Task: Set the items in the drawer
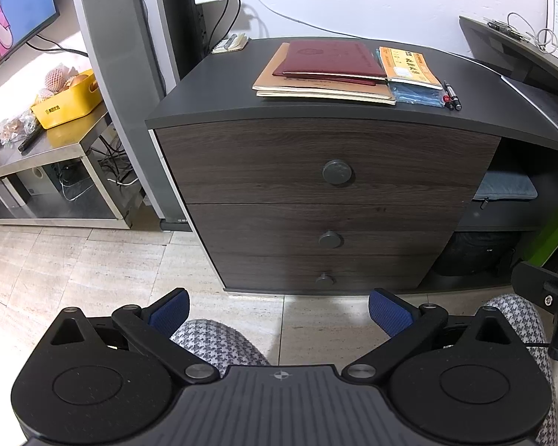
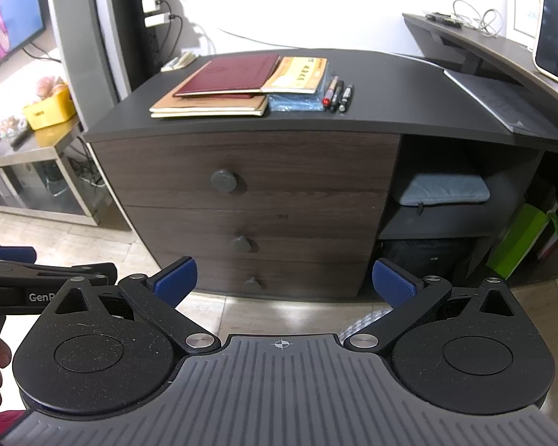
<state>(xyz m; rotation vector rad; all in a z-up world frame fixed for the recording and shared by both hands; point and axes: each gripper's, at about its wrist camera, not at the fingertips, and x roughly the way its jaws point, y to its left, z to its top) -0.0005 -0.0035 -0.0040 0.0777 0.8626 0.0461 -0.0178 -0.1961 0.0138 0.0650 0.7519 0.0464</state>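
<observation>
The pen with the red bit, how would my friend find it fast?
Find the dark drawer cabinet and look on its top, right of the stacked books. Three pens lie side by side by a blue plastic sleeve. The red-tipped pen is leftmost, nearest the sleeve; the others have no red.

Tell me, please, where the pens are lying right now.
The pens lie on the cabinet top, right of the stacked books and beside the blue folder, in both views above the closed top drawer.
</observation>
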